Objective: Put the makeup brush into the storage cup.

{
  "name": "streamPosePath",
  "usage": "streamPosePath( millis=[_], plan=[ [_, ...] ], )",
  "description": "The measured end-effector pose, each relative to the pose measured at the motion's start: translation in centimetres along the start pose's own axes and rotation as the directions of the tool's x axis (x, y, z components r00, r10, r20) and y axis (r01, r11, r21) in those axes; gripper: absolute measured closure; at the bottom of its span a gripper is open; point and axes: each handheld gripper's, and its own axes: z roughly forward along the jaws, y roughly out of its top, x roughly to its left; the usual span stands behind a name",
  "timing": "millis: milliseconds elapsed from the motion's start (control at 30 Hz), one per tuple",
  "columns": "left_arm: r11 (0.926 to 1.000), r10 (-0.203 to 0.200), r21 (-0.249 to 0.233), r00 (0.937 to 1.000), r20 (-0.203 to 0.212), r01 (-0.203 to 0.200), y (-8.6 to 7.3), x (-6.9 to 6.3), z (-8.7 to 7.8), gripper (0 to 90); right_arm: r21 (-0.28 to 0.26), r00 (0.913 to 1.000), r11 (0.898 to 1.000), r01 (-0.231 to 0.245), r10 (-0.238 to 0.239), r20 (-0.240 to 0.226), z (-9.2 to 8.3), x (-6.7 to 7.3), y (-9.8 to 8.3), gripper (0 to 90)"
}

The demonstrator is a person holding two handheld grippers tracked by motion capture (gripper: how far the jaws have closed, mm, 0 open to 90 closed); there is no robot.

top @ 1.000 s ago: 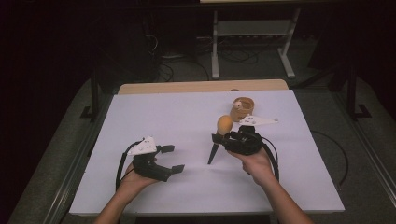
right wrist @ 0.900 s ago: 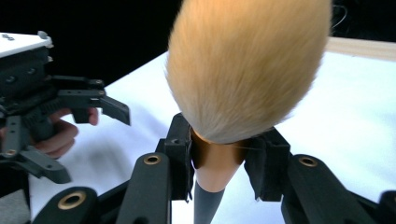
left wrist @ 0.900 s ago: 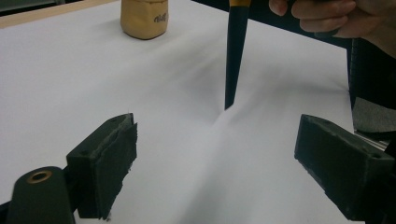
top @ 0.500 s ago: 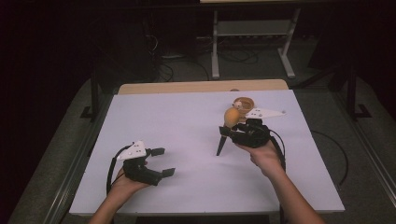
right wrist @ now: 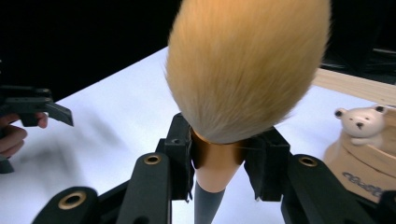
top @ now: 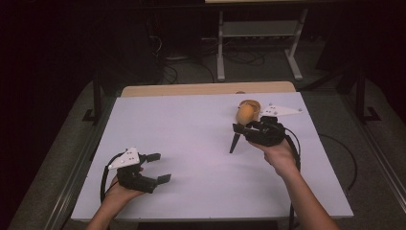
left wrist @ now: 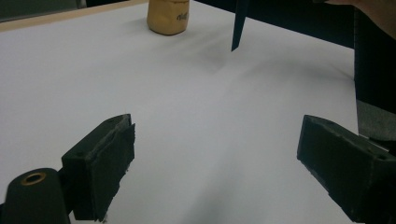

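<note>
Two black jaws of the right gripper (right wrist: 219, 179) stay clamped on the copper collar of a fluffy tan makeup brush (right wrist: 243, 70), now carried nearer the tan bear-topped holder (top: 250, 106) beyond its fingertips, likely for stowing, while the left gripper (top: 160, 167) rests with jaws apart.

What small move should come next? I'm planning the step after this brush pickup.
Probably carry the fluffy tan makeup brush toward the tan holder with a small white bear: the right gripper is clamped on its copper ferrule, handle tip off the white table, holder close behind.
</note>
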Motion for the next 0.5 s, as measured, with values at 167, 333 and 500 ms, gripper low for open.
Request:
streamPosePath(
  millis=[167, 333, 500],
  plan=[
    [0.9997, 0.024, 0.009, 0.9997, -0.005, -0.024, 0.1, -0.3, -0.1, 11.8, 0.006, 0.9991, 1.000, 0.003, -0.003, 0.043, -0.2, -0.7, 0.1, 63.7],
    [0.9997, 0.019, 0.014, 0.9998, -0.005, -0.019, 0.1, -0.2, -0.2, 11.4, 0.004, 0.9982, 1.000, -0.004, 0.004, 0.059, -0.4, -1.3, 0.2, 63.7],
    [0.9996, 0.008, 0.028, 1.0000, -0.004, -0.008, 0.0, -0.2, -0.1, 11.0, 0.000, 0.9971, 1.000, -0.012, 0.012, 0.076, -0.7, -1.8, 0.3, 63.7]
  ],
)
